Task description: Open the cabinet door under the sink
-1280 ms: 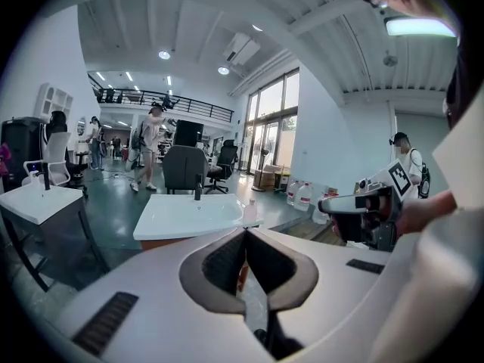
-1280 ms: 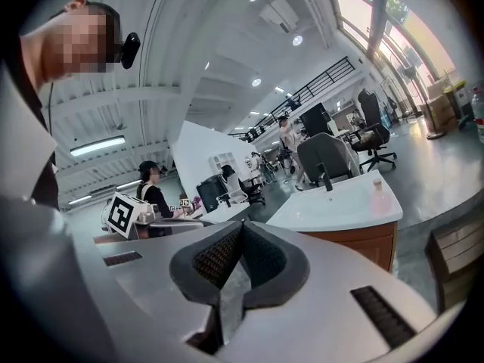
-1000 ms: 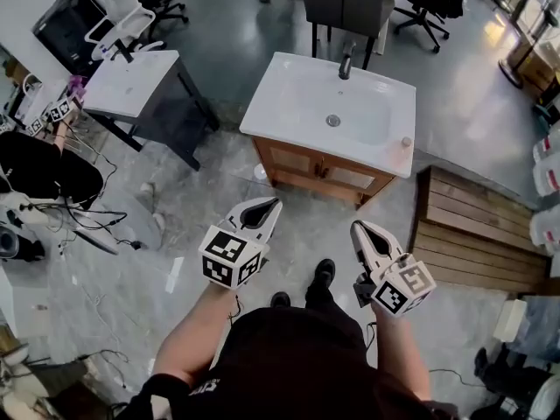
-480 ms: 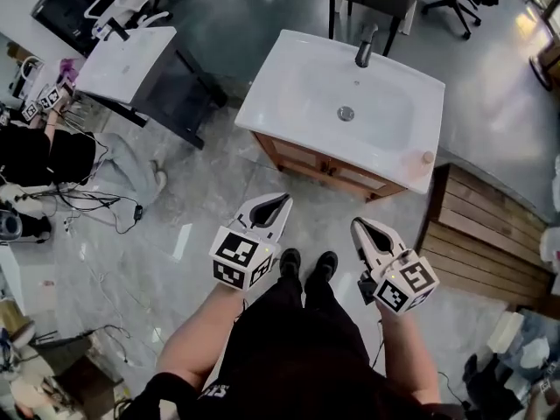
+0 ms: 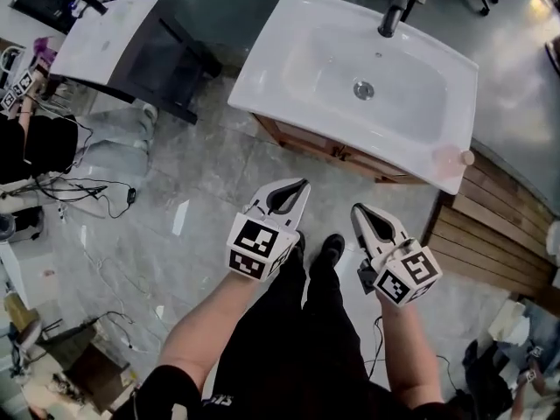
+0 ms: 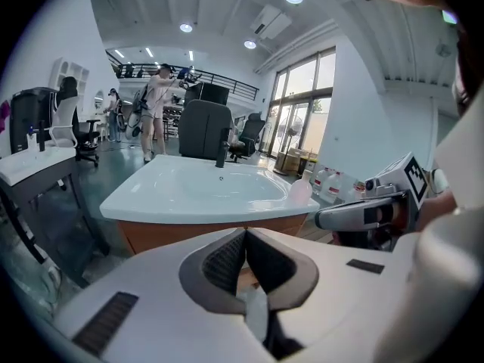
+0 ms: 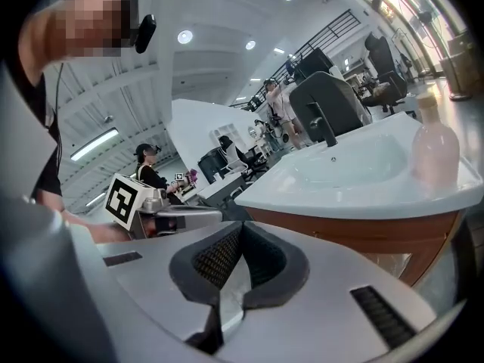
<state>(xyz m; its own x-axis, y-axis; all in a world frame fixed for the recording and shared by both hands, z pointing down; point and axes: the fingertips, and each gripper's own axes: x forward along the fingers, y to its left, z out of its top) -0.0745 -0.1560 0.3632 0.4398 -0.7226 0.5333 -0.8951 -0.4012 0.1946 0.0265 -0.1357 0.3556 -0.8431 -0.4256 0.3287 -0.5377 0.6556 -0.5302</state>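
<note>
Evidently approach stage: left gripper (image 5: 302, 184) and right gripper (image 5: 357, 210), both clenched empty at lower centre, sit short of cabinet door (image 5: 350, 157) under sink (image 5: 254, 86); next, part jaws and find its handle.

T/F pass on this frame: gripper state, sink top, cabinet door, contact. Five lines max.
1. The left gripper and the right gripper are both shut with nothing between the jaws. True.
2. A pink bottle stands on a corner of the sink. True.
3. A door of the cabinet under the sink is swung open. False: no door stands out from its front.
4. The left gripper touches the cabinet. False: both grippers are short of it, over the floor.
5. The faucet is dark. True.
</note>
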